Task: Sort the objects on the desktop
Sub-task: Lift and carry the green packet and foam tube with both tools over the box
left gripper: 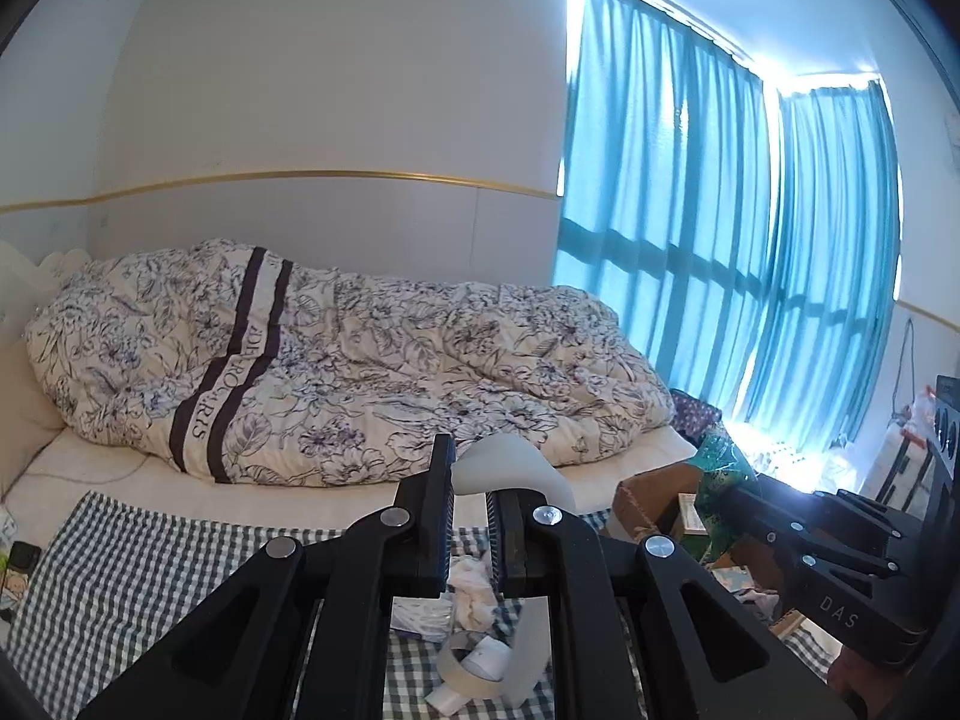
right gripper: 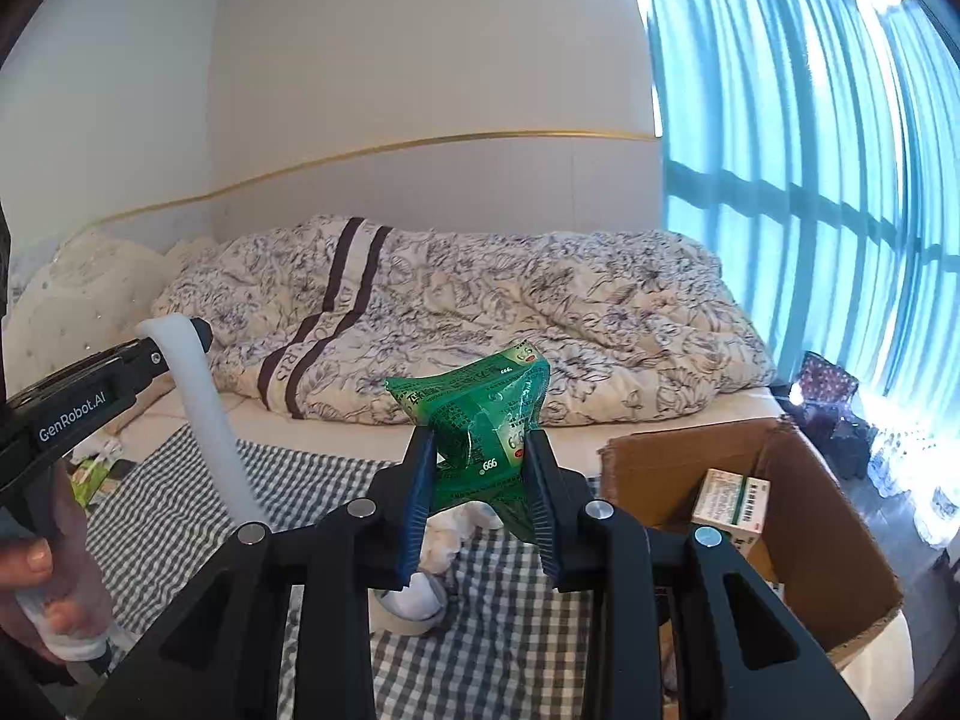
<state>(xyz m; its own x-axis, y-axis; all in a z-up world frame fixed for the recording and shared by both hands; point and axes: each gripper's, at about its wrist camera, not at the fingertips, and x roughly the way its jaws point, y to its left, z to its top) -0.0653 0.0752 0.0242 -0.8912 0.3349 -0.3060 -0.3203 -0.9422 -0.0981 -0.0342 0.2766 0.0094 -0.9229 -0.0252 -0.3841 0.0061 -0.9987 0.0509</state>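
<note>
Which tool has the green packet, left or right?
The right tool, shut on the crinkled green packet; the left tool grips a white flexible strip instead.

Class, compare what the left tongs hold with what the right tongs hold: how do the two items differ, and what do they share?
The white flexible strip in the left tongs is plain and unprinted; the green packet in the right tongs carries printed text.

The strip is long and thin and droops in a curve; the packet is short, crinkled and puffy.

Both are pinched between closed tongs, raised above the checked cloth.

Cardboard box [right gripper: 798, 546] (right side) cut off
</note>
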